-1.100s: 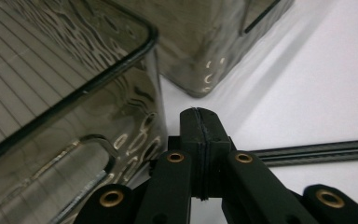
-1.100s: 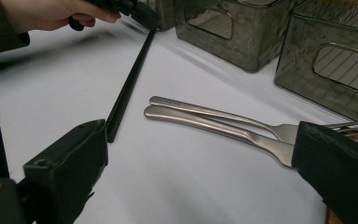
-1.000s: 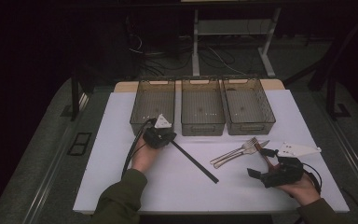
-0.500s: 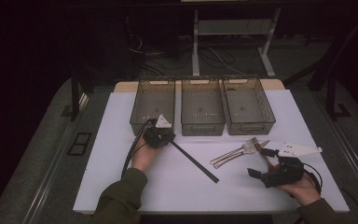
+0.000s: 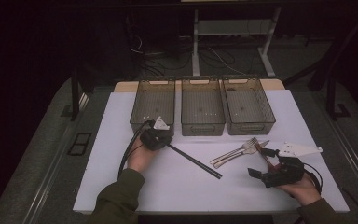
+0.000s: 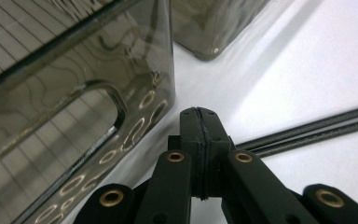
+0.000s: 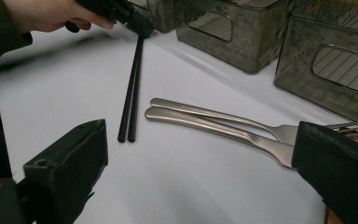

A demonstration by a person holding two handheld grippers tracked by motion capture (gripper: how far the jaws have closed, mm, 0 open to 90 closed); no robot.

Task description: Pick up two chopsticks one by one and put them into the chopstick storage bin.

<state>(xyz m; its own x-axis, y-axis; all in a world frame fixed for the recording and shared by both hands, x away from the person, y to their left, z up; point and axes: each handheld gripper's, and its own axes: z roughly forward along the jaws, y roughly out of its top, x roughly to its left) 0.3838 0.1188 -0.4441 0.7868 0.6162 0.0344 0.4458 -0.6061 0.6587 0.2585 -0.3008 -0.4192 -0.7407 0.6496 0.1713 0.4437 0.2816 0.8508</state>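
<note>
A pair of black chopsticks [image 5: 193,161] lies slantwise on the white table, also seen in the left gripper view [image 6: 307,128] and the right gripper view [image 7: 131,93]. My left gripper [image 5: 161,140] is shut, jaws pressed together [image 6: 198,114], tip right at the chopsticks' far end [image 7: 137,23], just in front of the left bin. To the right lie two metal utensils [image 5: 235,151], one a fork [image 7: 242,128]. My right gripper [image 5: 262,163] stands wide open beside their heads, nothing between its jaws [image 7: 200,177].
Three smoky see-through bins stand in a row at the back: left [image 5: 151,125], middle [image 5: 203,127], right [image 5: 249,126]. The left bin's handled wall [image 6: 74,116] looms close to my left gripper. White table cover [image 5: 168,191] spreads bare towards the front.
</note>
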